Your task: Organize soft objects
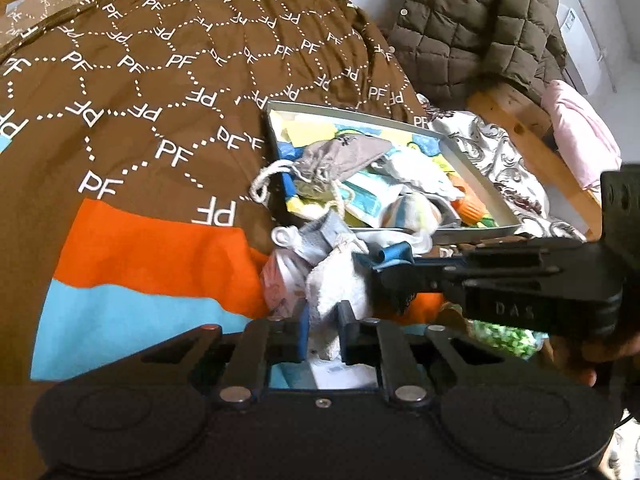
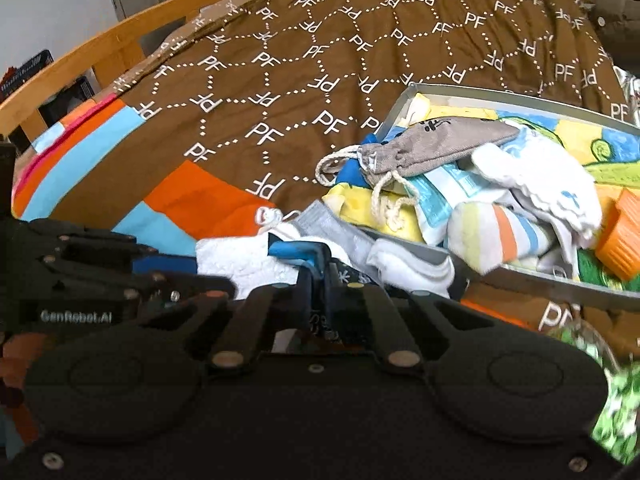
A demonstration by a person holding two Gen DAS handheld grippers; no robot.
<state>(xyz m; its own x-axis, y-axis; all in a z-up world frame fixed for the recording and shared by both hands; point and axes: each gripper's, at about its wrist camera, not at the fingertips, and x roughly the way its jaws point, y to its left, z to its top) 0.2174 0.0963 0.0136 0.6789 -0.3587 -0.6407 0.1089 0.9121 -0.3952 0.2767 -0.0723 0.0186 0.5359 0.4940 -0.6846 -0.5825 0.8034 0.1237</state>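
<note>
My left gripper (image 1: 326, 320) is shut on a white fluffy cloth (image 1: 336, 284) at the top of a small heap of baby socks (image 1: 320, 236) on the quilt. From the right, my right gripper (image 1: 384, 262) reaches into the same heap, its blue tips pressed together on a dark snowflake-patterned sock (image 2: 352, 276). In the right wrist view its fingers (image 2: 304, 280) stand side by side, with the white cloth (image 2: 240, 264) just to the left. Behind the heap, a shallow grey box (image 1: 472, 236) (image 2: 560, 280) holds a grey drawstring pouch (image 1: 344, 152) (image 2: 432, 140), white and striped socks (image 2: 504, 236) and an orange item (image 2: 620, 236).
A brown quilt printed with "PF" (image 1: 160, 80), with orange and blue patches, covers the bed. At the back right an olive quilted jacket (image 1: 472, 28) hangs over the wooden bed frame (image 1: 516, 112), with a pink cloth (image 1: 580, 132) beside it. A green patterned fabric (image 1: 504, 336) lies near the right gripper.
</note>
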